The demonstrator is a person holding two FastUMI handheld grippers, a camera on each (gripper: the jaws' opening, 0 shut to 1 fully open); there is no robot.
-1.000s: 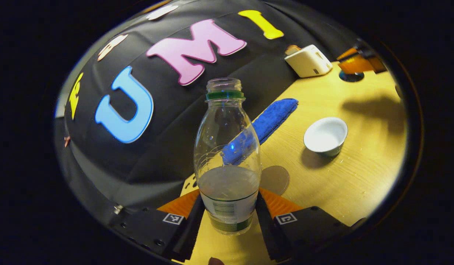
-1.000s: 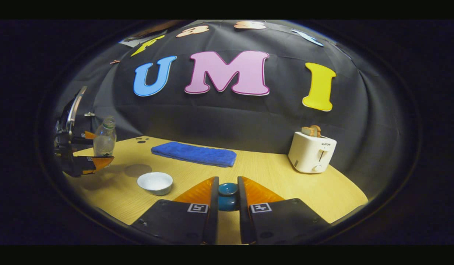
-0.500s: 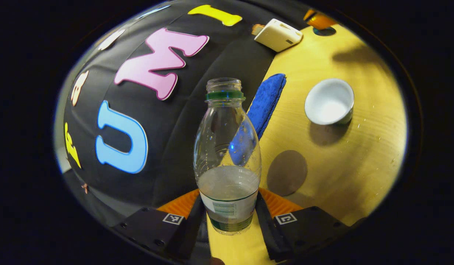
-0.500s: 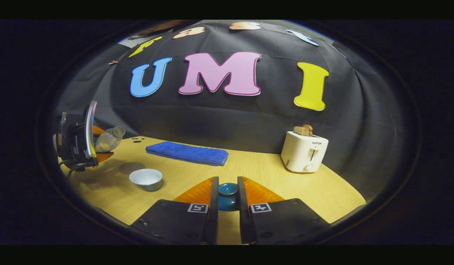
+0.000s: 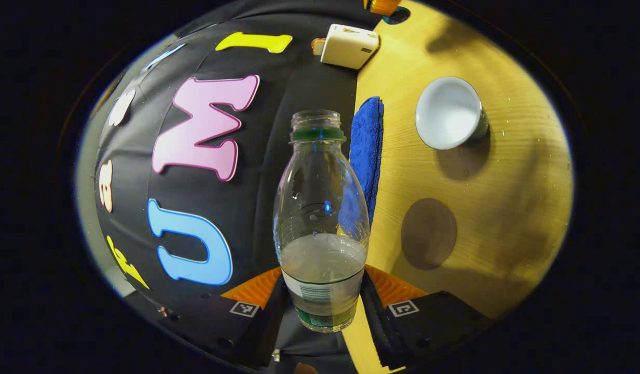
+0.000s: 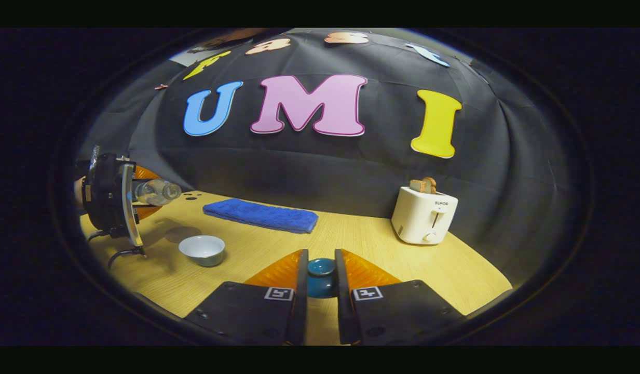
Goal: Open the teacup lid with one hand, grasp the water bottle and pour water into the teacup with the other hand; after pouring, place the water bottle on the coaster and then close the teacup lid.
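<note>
The left gripper (image 5: pixel 322 306) pinches the clear, uncapped plastic water bottle (image 5: pixel 321 218) by its lower body, both jaws pressed against its sides, water sitting near the jaws. Seen from the right gripper view, that bottle (image 6: pixel 156 191) lies tipped almost level above the wooden table (image 6: pixel 361 244), its mouth above and just short of the open white teacup (image 6: pixel 202 250). The round brown coaster (image 5: pixel 429 232) lies ahead and right of the left jaws. The right gripper (image 6: pixel 321 291) has its jaws clamped on the teal teacup lid (image 6: pixel 321 275), with a folded blue towel (image 6: pixel 261 215) ahead-left and a white toaster (image 6: pixel 424 215) ahead-right
</note>
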